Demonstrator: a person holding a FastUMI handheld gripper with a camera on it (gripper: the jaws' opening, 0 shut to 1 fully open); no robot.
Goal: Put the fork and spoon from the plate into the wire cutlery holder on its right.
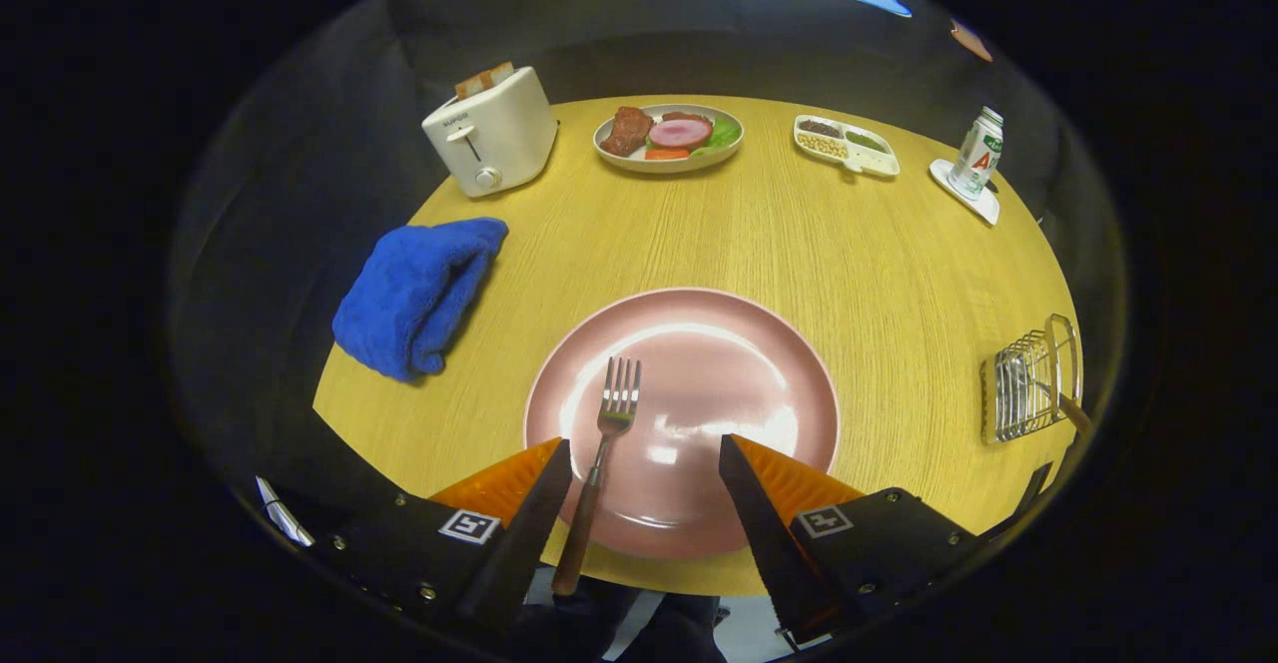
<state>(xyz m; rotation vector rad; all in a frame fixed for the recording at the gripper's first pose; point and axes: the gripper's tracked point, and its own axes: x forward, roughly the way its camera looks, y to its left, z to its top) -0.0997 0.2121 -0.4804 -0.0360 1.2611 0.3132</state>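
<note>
The tool [646, 458] hung spread wide over the near edge of the counter [899, 274], pinching nothing. The fork [603, 448] lay on the pink plate [739, 363] just inside its left finger, handle jutting past the near rim. The wire holder [1030, 380] stood at the counter's right edge, a handle poking from it.

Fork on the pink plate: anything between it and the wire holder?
Nothing visible. The fork lies on the pink plate, between the open gripper fingers, nearer one of them. From the plate across to the wire cutlery holder there is bare table.
</note>
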